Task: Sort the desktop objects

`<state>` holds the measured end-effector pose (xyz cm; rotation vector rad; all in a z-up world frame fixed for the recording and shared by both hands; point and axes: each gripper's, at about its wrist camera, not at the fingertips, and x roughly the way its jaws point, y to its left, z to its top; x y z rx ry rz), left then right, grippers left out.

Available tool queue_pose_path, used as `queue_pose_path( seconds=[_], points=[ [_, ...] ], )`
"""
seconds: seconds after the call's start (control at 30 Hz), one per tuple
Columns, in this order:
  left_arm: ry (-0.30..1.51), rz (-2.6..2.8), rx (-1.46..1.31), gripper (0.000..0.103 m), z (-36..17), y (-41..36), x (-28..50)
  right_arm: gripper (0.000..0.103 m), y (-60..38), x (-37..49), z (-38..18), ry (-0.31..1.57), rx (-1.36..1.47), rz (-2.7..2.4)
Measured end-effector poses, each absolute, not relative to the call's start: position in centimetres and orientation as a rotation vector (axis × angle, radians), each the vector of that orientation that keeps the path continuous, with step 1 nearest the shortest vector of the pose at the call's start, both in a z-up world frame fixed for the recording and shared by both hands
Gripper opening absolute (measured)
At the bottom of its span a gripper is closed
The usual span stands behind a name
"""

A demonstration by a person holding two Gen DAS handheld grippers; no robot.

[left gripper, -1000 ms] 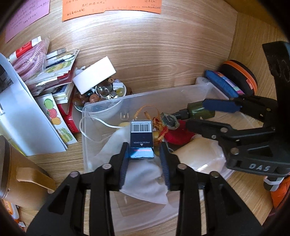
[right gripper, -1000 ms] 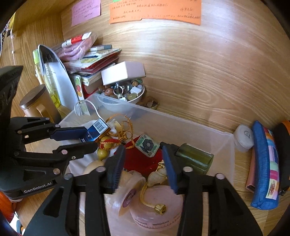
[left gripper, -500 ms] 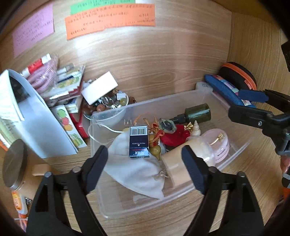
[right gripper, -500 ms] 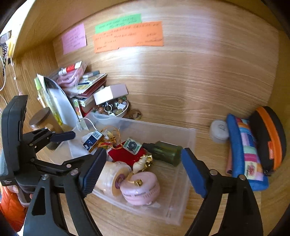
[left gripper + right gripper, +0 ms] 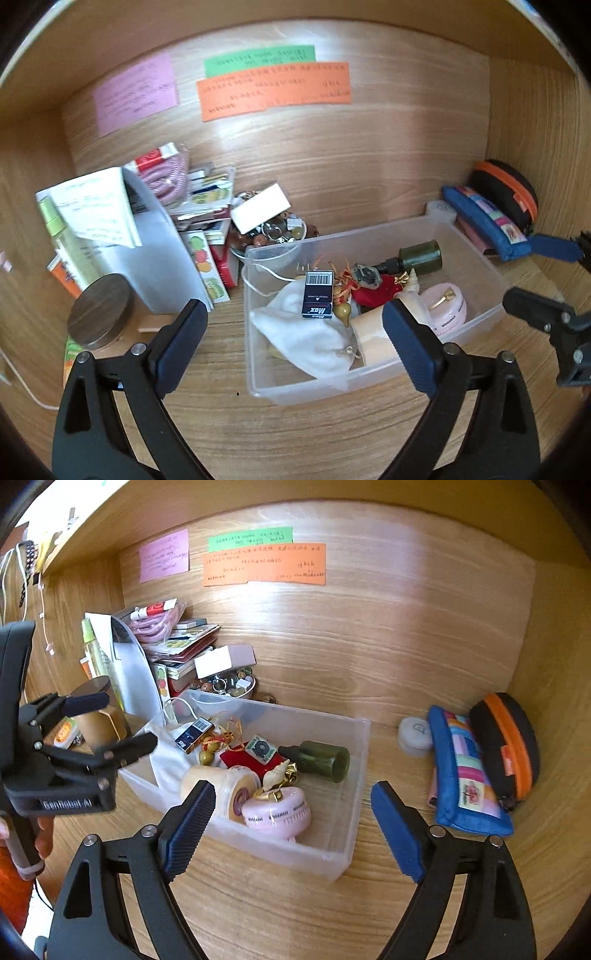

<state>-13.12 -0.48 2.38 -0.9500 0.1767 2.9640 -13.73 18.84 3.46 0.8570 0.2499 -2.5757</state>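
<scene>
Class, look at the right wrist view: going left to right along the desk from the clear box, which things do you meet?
clear plastic box → small white round container → blue patchwork pouch → black case with orange zip

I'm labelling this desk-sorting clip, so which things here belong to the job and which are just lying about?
Job:
- clear bin
- staple box, on the white pouch
- green bottle
- pink case
- left gripper, jaws opening, empty
- right gripper, open, empty

Lying about:
- wall notes
- book stack
- wooden-lidded jar
- trinket bowl
- blue pouch
</scene>
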Motion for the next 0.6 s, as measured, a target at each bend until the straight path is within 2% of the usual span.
queue_pose_path(
  seconds=[0.07, 0.3, 0.47, 0.6],
  points=[
    [0.16, 2.984, -0.919, 0.101, 2.8, -0.6, -12.2, 0.085, 19.0, -12.9, 3.6, 0.239, 0.839, -2.581],
    [0.136, 3.032, -0.799, 0.102, 4.0, 0.5, -7.7, 0.091, 19.7, -9.8, 4.2, 0.176, 0.777, -2.642],
    [0.117, 3.049, -0.749, 0.103, 4.1, 1.2, -5.6, 0.101, 20.4, -7.7, 4.6, 0.13, 0.721, -2.705],
    [0.078, 3.053, -0.746, 0.103, 3.7, 1.3, -4.4, 0.103, 20.8, -6.3, 4.5, 0.13, 0.692, -2.763]
  ],
)
